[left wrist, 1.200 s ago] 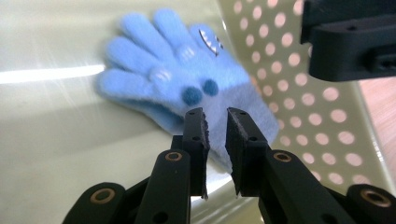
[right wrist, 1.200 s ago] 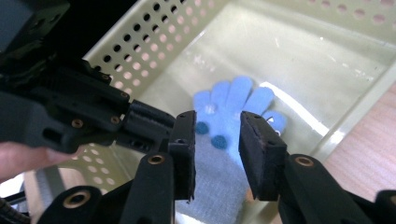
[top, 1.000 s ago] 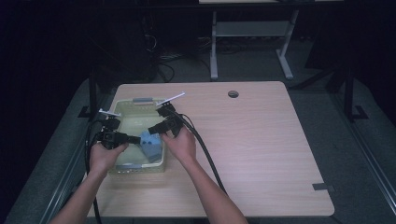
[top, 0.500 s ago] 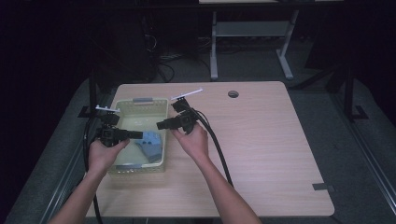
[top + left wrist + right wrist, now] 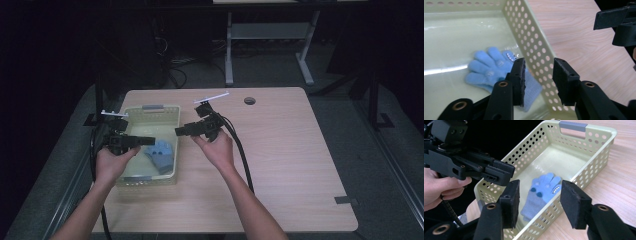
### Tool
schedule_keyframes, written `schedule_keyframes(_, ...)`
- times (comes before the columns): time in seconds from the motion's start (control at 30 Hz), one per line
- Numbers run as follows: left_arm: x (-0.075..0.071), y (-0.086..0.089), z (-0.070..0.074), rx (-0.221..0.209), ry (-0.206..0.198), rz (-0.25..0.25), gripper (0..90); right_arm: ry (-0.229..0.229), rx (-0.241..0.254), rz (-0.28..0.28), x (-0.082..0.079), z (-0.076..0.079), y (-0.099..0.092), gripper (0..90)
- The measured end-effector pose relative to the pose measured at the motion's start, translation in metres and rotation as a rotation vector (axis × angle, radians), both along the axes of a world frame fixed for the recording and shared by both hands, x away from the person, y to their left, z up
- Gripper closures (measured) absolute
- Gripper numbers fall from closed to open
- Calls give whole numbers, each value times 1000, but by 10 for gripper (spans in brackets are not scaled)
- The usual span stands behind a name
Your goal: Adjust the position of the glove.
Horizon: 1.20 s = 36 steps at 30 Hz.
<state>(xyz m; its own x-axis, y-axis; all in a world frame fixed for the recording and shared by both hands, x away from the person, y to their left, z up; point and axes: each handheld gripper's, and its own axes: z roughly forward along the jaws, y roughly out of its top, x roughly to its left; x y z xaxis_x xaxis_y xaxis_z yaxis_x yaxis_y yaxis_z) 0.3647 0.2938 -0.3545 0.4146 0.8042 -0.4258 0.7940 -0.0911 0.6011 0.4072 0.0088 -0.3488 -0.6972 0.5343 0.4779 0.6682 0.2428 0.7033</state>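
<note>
A blue glove point(image 5: 161, 154) lies in the pale basket point(image 5: 172, 118) on the tabletop point(image 5: 295, 165). The left hand-held gripper point(image 5: 149, 141) hovers over the basket. The right hand-held gripper point(image 5: 179, 131) hangs beside its rim.

In the left gripper view, the left gripper point(image 5: 537, 77) covers the cuff of the blue glove point(image 5: 491, 71). In the right gripper view, the basket point(image 5: 599, 157) wall screens the glove's cuff end, and the bottom edge crops the basket.

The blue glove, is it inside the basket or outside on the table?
Inside. The blue glove lies flat on the floor of the perforated basket, fingers spread, near one side wall.
</note>
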Motion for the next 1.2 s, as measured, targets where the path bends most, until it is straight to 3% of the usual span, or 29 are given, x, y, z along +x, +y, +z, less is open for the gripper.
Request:
schedule_keyframes(0.4,-2,-14,8,-39,-29,-27,538,2,24,-24,-2,-1,-29,436)
schedule_keyframes(0.7,-1,-15,9,-71,-29,-11,495,5,29,-31,-1,0,-44,413)
schedule_keyframes(1.2,3,-23,10,-78,-36,-32,432,1,34,-66,-3,3,-76,390)
